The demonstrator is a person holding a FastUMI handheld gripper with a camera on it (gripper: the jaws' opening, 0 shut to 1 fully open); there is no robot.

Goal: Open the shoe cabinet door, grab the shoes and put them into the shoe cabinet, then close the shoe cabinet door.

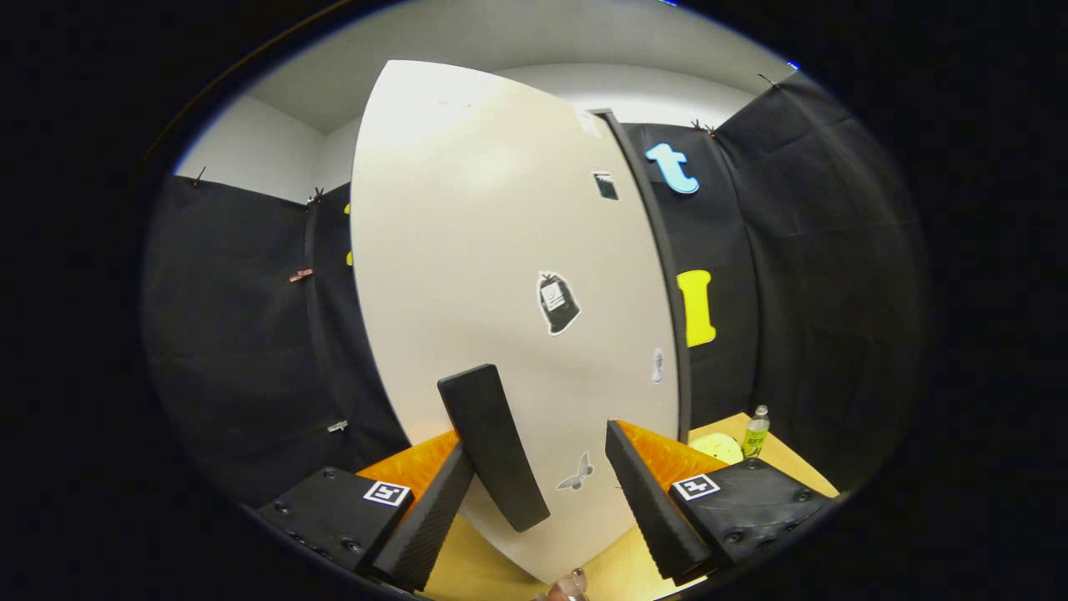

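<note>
Fingers [450, 522] of the gripper [546, 517] stand spread, grasping nothing. Between them rises the cabinet door [501, 275], its handle [492, 446] just ahead of the left one. Best move, I judge: hook the handle squarely, then swing the door smoothly around its hinge.

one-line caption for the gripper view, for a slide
Open gripper close up to the white cabinet door, its black handle between the jaws.
</note>
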